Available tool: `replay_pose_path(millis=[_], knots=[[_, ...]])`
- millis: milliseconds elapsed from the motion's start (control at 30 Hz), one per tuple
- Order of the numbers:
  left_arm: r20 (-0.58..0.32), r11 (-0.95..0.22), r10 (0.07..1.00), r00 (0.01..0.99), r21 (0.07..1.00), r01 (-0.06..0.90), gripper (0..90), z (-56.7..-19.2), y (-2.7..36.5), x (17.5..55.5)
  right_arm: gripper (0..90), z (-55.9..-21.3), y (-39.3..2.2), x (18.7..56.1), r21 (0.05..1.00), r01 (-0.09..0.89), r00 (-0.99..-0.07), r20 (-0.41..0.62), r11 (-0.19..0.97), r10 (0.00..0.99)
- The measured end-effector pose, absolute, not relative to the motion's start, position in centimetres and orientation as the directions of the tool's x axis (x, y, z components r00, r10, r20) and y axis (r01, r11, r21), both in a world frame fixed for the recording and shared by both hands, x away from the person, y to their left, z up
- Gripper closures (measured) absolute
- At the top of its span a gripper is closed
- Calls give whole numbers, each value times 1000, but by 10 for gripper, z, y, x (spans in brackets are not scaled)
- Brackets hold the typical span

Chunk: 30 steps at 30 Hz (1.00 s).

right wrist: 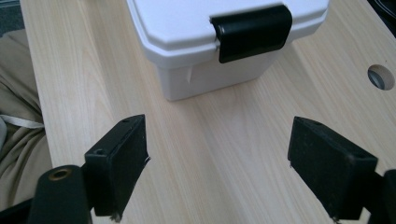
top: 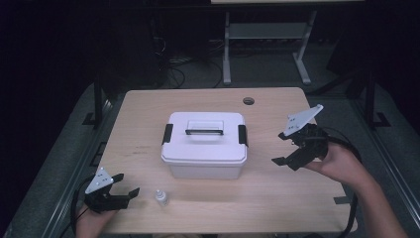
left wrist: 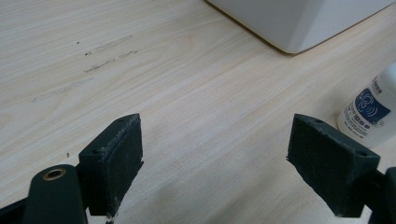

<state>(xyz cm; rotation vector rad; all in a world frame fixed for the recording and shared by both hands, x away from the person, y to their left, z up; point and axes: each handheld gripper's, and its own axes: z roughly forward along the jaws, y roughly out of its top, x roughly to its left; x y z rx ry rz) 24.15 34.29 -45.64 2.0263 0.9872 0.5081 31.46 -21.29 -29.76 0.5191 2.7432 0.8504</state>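
Note:
A white lidded box [top: 205, 144] with a black handle [top: 203, 131] and black side latches sits in the middle of the wooden table [top: 277, 193]. A small white bottle [top: 160, 197] stands near the front edge, just right of my left gripper [top: 125, 186], which is open and empty. In the left gripper view the bottle [left wrist: 371, 112] is beside the right jaw and the box corner [left wrist: 299, 23] lies beyond. My right gripper [top: 284, 148] is open, held right of the box. Its view faces the box [right wrist: 219, 42] and its right latch [right wrist: 252, 31].
A round cable hole [top: 248, 101] is in the table's far side, and it is also in the right gripper view [right wrist: 380, 77]. A white desk frame [top: 267, 44] stands on the floor behind the table. Cables trail from both grippers.

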Motion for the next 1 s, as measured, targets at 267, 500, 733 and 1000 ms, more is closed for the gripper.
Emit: replay_pose_path(millis=[267, 500, 733, 1000], knots=[[9, -370, 790, 613, 805, 465, 177, -456, 343, 241, 192, -293, -208, 316, 573, 258, -918, -106, 778, 382], [12, -373, 789, 614, 804, 464, 177, -456, 343, 241, 192, -290, -203, 319, 567, 250, -922, -107, 785, 371], [11, -369, 791, 611, 805, 464, 177, -456, 344, 241, 192, -287, -196, 322, 560, 239, -929, -107, 793, 355], [7, -364, 794, 608, 807, 465, 177, -456, 344, 241, 192, -283, -189, 326, 557, 231, -933, -105, 798, 343]])
